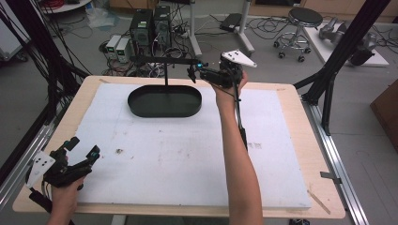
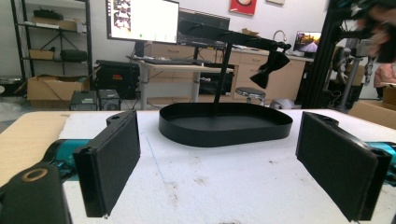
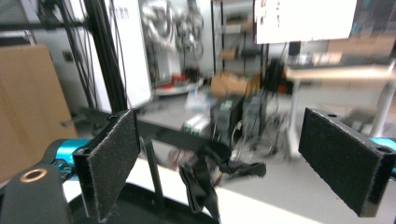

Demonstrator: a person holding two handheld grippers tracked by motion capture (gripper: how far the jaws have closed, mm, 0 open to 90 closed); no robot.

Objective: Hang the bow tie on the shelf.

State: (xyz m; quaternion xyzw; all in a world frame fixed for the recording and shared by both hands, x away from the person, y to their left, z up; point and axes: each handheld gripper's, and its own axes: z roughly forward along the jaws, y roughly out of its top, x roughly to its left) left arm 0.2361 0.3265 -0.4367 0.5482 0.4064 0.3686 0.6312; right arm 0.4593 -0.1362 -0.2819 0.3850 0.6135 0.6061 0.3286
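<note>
From the high view, the left gripper [image 1: 82,152] is resting low at the near left corner of the white board [image 1: 187,159], held by the left hand [image 1: 63,197], and its jaws are standing wide apart with nothing between them. The right gripper [image 1: 195,70] is being held up at the far side of the table [image 1: 300,140], just beside the right end of the horizontal bar [image 1: 164,60] of a black stand. This stand is rising from the black oval tray [image 1: 165,101], which is sitting on the far middle part of the board.

The left gripper view is showing something the high view is not making clear: a black bow-shaped piece of cloth [image 2: 272,67] is hanging from the right end of the bar [image 2: 233,35], above the tray [image 2: 225,125]. The right gripper view is showing the same cloth [image 3: 205,179] close up, low between the two open pads [image 3: 114,161], but not touched by them; the right gripper is released and is grasping nothing.

The right gripper view is blurred, so the shape of the cloth and the way it is attached to the bar are hard to make out. The tray is cut off at the bottom edge there. In the high view the cloth is too small and dark to tell apart from the gripper.
</note>
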